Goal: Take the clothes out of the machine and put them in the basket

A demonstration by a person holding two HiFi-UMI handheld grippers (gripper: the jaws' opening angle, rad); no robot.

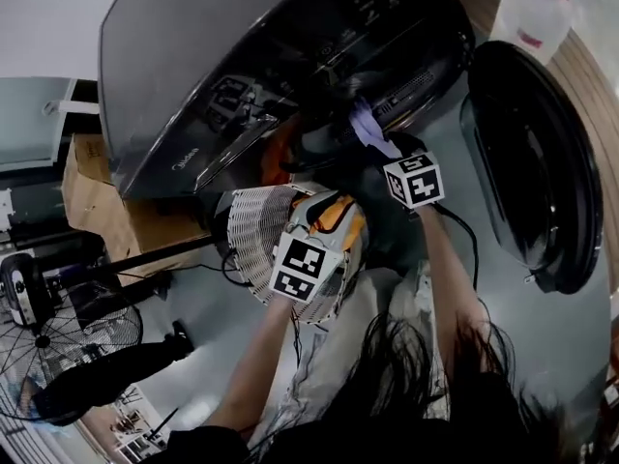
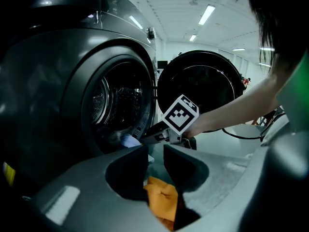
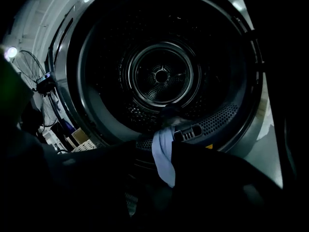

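Right gripper view: blue cloth (image 3: 163,156) over drum rim (image 3: 227,120)

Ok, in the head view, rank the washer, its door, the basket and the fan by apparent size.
1. washer
2. door
3. basket and fan: too close to rank; the basket is partly hidden.

The round mouth of the dark grey front-loading washing machine (image 1: 193,66) gives me wide passage into its perforated steel drum (image 3: 161,76). A pale blue cloth (image 3: 163,153) draped over the lower lip fills the gap between my right tongs (image 3: 163,164). To the right, the black round door (image 1: 542,162) stands swung open and walls off that side, while an orange garment (image 2: 161,202) plugs my left tongs (image 2: 155,151) above the white slotted plastic basket (image 1: 253,230).
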